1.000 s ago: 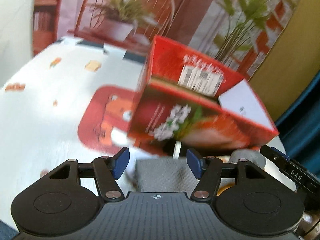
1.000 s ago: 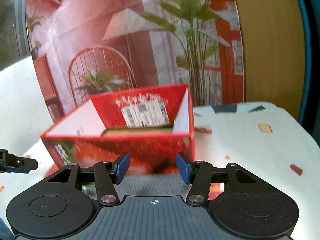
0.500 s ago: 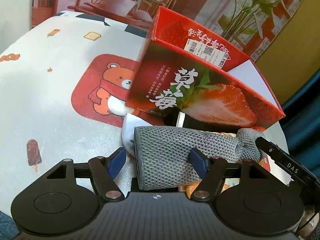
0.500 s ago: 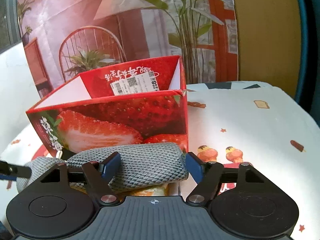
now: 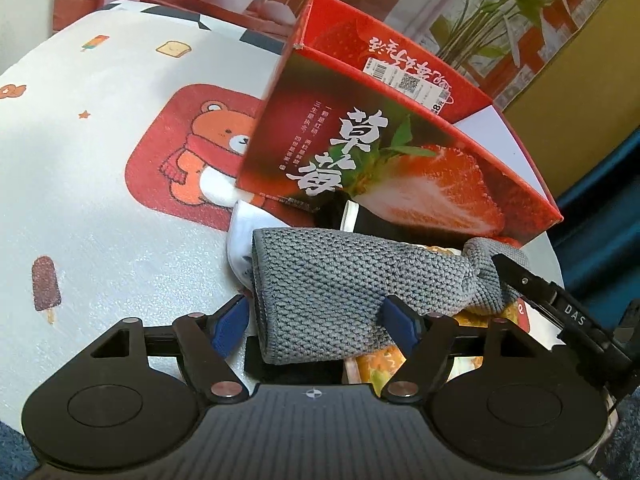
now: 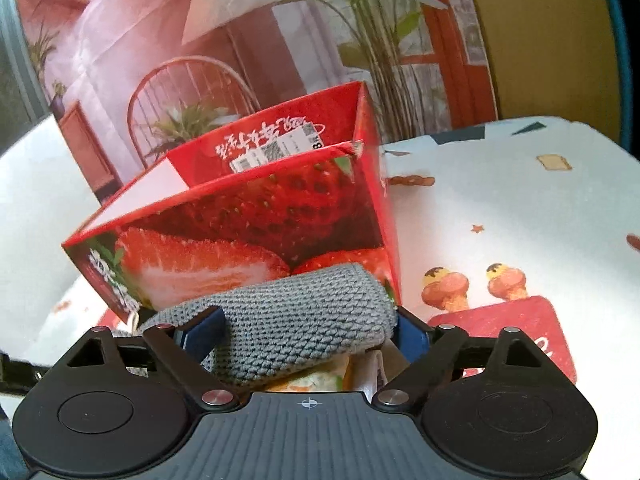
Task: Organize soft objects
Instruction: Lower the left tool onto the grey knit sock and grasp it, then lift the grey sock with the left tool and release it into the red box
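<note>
Two handheld grippers angle downward over a table, both reaching around one grey knitted cloth. The left gripper has its jaws opening; its blue pads stand spread on either side of the cloth's near end, the left pad clearly apart from it, the right pad just beside or touching it, which cannot be told. The right gripper also has its jaws opening, with the other end of the cloth between its pads, not pinched. The tip of one of its fingers shows at the right edge of the left view, beside the cloth's bunched end.

The cloth lies on top of other soft items, a white one and something orange-patterned. Directly behind stands an open red strawberry box, almost touching the pile. The white tablecloth with cartoon prints stretches clear to the left of the box and, in the right view, to its right. A printed room backdrop closes the far side.
</note>
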Demonstrator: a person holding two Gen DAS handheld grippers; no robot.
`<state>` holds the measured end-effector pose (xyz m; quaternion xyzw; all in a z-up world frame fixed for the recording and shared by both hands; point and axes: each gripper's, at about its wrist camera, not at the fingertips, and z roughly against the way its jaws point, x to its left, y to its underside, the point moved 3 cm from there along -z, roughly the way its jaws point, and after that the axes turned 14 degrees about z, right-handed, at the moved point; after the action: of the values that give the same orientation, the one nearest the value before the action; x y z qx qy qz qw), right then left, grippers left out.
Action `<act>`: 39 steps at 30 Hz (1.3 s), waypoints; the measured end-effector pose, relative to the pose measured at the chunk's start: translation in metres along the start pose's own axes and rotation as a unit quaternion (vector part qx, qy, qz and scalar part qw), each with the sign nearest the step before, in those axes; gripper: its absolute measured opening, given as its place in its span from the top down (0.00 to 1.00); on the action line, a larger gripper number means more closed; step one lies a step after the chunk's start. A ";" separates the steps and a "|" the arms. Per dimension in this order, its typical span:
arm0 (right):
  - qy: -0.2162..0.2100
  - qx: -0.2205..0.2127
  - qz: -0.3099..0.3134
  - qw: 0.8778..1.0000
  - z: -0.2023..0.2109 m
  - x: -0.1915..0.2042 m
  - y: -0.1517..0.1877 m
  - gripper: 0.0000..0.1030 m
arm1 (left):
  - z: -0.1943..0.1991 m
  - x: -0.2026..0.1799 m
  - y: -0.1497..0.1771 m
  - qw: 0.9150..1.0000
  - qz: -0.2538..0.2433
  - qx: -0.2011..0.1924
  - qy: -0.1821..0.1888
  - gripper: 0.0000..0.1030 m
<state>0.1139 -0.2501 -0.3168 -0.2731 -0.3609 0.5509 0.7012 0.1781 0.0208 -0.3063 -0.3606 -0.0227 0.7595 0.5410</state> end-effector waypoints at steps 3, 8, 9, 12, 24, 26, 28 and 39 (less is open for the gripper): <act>0.000 -0.003 0.010 1.000 0.002 0.001 0.000 0.20 | -0.002 0.000 0.000 1.000 0.003 0.002 0.002 0.26; -0.008 -0.008 0.006 1.000 0.004 0.001 -0.001 0.30 | -0.006 0.001 0.001 1.000 0.002 0.004 0.002 0.26; -0.009 -0.009 0.006 1.000 0.004 0.001 -0.001 0.31 | -0.006 0.001 0.001 1.000 0.002 0.003 0.003 0.26; 0.000 -0.012 0.017 1.000 0.007 0.005 -0.003 0.45 | -0.005 0.000 0.000 1.000 -0.001 -0.006 0.003 0.29; 0.035 -0.005 0.087 0.996 0.026 0.026 -0.011 0.73 | 0.015 -0.002 -0.008 0.997 -0.020 -0.069 -0.007 0.85; 0.035 -0.004 0.092 0.995 0.028 0.028 -0.012 0.73 | 0.020 -0.002 -0.009 0.997 -0.021 -0.080 -0.005 0.89; 0.033 -0.004 0.093 0.995 0.030 0.030 -0.013 0.73 | 0.024 -0.003 -0.010 0.995 -0.025 -0.092 -0.002 0.90; 0.006 -0.038 0.047 0.998 0.047 0.022 -0.029 0.71 | 0.056 -0.022 -0.028 0.985 -0.050 -0.164 0.019 0.92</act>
<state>0.0961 -0.2363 -0.2616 -0.3193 -0.3646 0.5672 0.6659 0.1717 0.0338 -0.2411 -0.4576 -0.1545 0.7102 0.5123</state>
